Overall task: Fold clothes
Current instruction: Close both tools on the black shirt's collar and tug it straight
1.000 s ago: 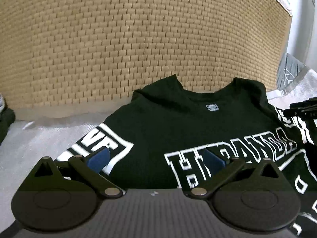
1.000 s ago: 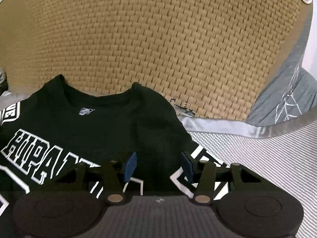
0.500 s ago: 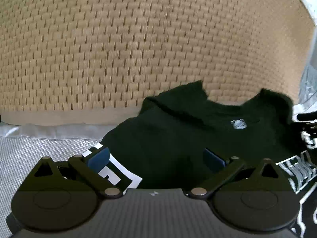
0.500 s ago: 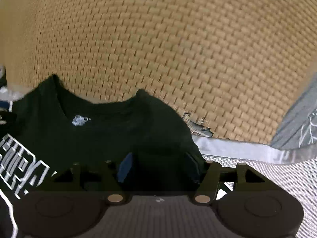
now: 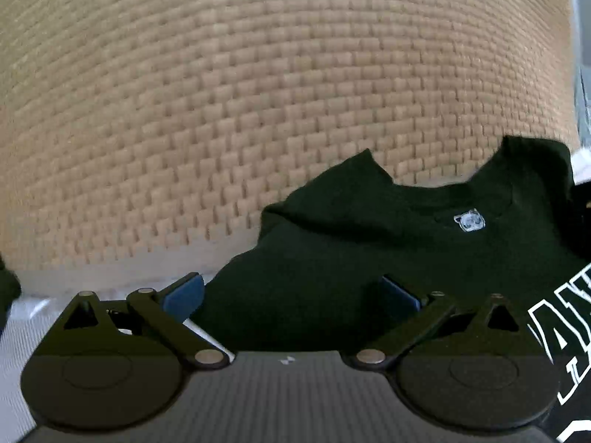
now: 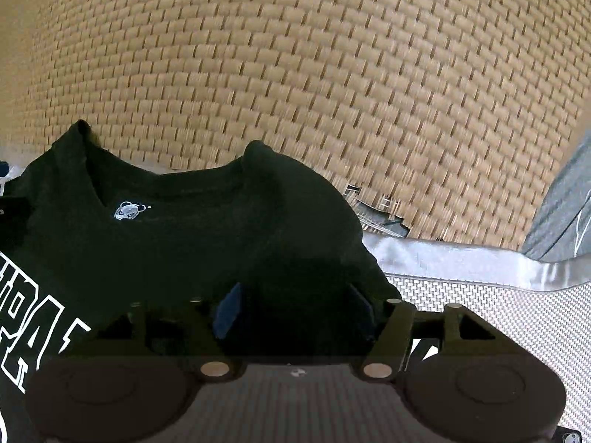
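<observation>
Behind everything rises a woven tan wall (image 5: 258,92) that fills the upper two thirds of both views, and below it lies a pale textured surface (image 6: 517,325) with a shiny silver strip (image 6: 461,262) along its far edge. On that surface lies the black T-shirt (image 5: 369,251), spread flat with its neckline toward the wall and its body running down toward me, so its long axis goes from the top of the frame to the bottom. A small white emblem (image 5: 469,219) sits just under the collar, and blocky white outlined lettering (image 5: 561,332) crosses the chest, cut off at the right edge of the left view and the left edge of the right view. My left gripper (image 5: 291,295) stands spread wide over the shirt's shoulder, its left pad over the pale surface and its right pad over black cloth, pinching nothing. My right gripper (image 6: 295,312) has just been opening; it too stands apart, with dark cloth between the pads, though in that shadow I cannot tell whether they touch it. A torn patch (image 6: 376,214) shows in the weave just beyond the shirt's right shoulder, and grey fabric (image 6: 561,221) hangs at the far right. Nothing stands between my grippers and the shirt.
</observation>
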`<state>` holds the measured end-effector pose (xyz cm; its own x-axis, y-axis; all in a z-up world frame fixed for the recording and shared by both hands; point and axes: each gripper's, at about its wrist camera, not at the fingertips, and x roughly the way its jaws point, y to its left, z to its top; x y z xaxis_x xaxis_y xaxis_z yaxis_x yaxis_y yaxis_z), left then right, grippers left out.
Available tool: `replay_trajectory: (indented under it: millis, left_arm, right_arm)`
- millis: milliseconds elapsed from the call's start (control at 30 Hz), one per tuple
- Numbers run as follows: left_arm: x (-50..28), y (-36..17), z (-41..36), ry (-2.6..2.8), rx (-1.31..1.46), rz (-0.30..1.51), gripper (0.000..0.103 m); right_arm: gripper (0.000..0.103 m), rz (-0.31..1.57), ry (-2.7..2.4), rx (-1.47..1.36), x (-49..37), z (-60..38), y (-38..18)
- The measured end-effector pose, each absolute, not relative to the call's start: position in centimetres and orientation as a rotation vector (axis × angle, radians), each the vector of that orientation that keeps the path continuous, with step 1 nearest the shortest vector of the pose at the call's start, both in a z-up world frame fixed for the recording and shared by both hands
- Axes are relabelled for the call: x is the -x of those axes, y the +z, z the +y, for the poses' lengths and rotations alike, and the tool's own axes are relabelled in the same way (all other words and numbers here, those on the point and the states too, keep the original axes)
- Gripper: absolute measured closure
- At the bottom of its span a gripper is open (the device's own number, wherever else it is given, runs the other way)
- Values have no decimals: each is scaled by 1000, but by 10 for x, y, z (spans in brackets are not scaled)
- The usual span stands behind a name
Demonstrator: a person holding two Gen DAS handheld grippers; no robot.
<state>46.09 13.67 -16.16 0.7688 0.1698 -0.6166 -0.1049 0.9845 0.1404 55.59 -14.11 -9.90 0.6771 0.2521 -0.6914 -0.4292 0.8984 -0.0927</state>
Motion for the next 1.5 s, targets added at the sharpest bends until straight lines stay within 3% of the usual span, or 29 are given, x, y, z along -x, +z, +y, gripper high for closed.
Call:
replay_trajectory:
  millis: [100,200,267,300,400,500,900,1067,1100,1267,1300,1333,1467,1500]
  left_arm:
    - [-475,-170,136,149,-112,745,0]
    - [-478,-175,143,145,-48,746,3]
    - [-478,-175,146,129,-19,740,21]
    - [-478,-174,145,141,-24,732,37]
    - [-480,-169,139,152,-57,725,73]
    - [-482,-163,131,132,-117,706,96]
    - [-492,-127,121,159,-180,480,97]
    - [-509,-136,121,136,-160,572,93]
    - [-510,-139,122,140,-151,591,90]
    - [-506,-143,132,143,-105,605,50]
    - [-503,-142,134,142,-103,598,41]
    - [-501,-141,136,136,-100,596,40]
    - [-496,-131,146,113,-67,563,37]
    - [-496,-128,148,114,-56,550,31]
  right_arm:
    - [44,736,392,234,-558,-142,-100]
    - [61,731,369,224,-558,-141,-101]
    - [75,730,379,222,-558,-140,-100]
    - [87,727,380,227,-558,-139,-100]
    - [93,700,390,263,-554,-132,-100]
    - [94,637,369,260,-551,-130,-96]
    - [95,449,362,374,-565,-127,-50]
    - [94,496,370,329,-575,-141,-59]
    - [93,501,388,311,-574,-143,-62]
    - [82,531,431,242,-573,-149,-67]
    - [72,514,443,231,-570,-152,-65]
    - [61,488,457,214,-566,-156,-62]
    - [50,410,460,162,-560,-172,-49]
    - [50,408,459,175,-562,-171,-48]
